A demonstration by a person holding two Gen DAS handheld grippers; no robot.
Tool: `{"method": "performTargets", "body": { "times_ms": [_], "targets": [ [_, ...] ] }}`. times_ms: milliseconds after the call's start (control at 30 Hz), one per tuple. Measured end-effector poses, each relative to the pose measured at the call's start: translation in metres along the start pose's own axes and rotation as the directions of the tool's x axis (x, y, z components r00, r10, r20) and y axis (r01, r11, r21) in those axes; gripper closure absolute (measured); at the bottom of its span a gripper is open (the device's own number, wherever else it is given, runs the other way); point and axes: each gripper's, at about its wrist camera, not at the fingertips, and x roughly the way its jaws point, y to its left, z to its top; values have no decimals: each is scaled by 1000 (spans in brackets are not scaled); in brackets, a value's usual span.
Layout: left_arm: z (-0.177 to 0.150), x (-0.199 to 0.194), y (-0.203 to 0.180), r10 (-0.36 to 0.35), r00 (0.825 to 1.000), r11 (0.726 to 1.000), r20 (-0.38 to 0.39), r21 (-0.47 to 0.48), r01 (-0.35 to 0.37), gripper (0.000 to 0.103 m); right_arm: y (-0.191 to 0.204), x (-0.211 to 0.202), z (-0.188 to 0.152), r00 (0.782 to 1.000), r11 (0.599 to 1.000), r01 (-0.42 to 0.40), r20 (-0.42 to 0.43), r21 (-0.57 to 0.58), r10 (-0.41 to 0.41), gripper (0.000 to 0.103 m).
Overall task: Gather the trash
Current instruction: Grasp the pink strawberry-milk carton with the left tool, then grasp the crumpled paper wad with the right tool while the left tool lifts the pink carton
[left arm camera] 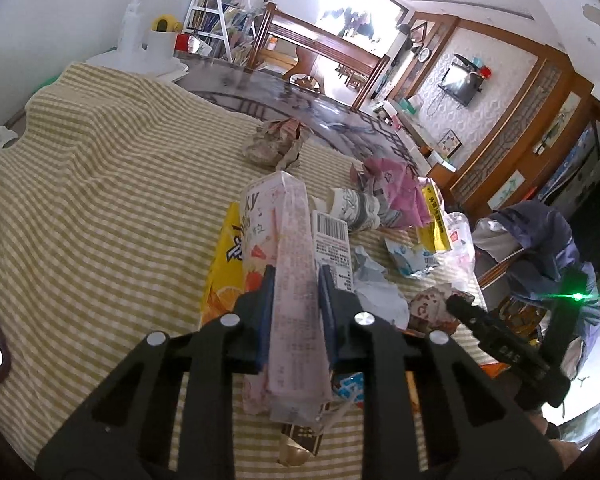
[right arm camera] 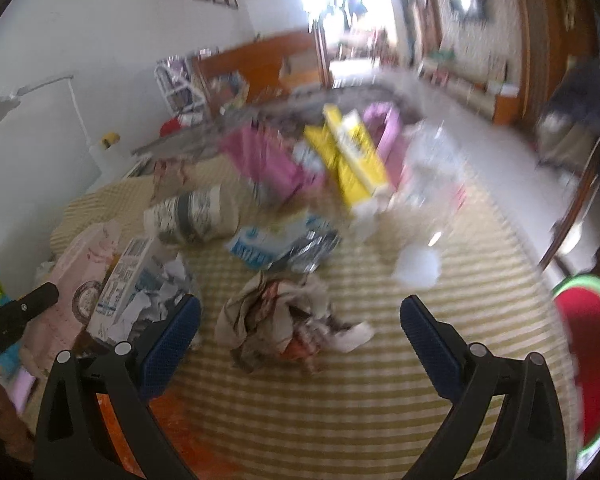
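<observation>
Daylight enters through the blown-out doorway (left arm camera: 356, 12) at the far end of the room; detail there is lost to glare. The left wrist view is sharp, with soft, weak shadows on the striped tablecloth (left arm camera: 100, 168). The right wrist view is smeared by motion blur, strongest on the yellow carton (right arm camera: 352, 160). Both frames bend straight lines toward their dark circular edges

Two pink cartons (left arm camera: 292, 264), two grippers (right arm camera: 300, 332)
</observation>
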Motion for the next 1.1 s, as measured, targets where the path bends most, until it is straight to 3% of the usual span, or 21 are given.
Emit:
{"method": "performTargets", "body": {
  "times_ms": [133,233,300,433,500,600,667,867,1100],
  "targets": [
    [-1,1,2,-3,1000,1000,-1,3,3,81,-14,6,1,996,991,-72,-36,112,76,7],
    [-3,7,6,-8,1000,1000,-22,-20,8,60,-19,7,7,995,985,-85,-36,148,91,7],
    [-6,11,11,-20,999,998,-45,-56,18,57,-20,9,9,995,985,-88,-39,146,94,7],
    [-8,17,21,-38,997,994,-61,-108,31,57,-11,15,7,991,990,-103,-77,93,110,16],
    [-9,17,19,-36,997,994,-61,-103,30,58,-3,17,5,989,993,-111,-92,46,115,35],
    [-9,13,15,-26,999,997,-37,-76,23,68,5,15,3,989,993,-114,-97,-3,113,53],
    [-8,8,14,-21,1000,998,-12,-65,20,74,10,12,3,992,994,-101,-80,-35,98,57],
    [-4,-9,9,-30,998,998,64,-53,34,74,21,-15,8,999,992,-50,13,-113,52,61],
    [0,-44,-32,-98,985,993,139,84,87,74,17,-71,20,993,992,-26,114,-122,40,61]
  ]
}}
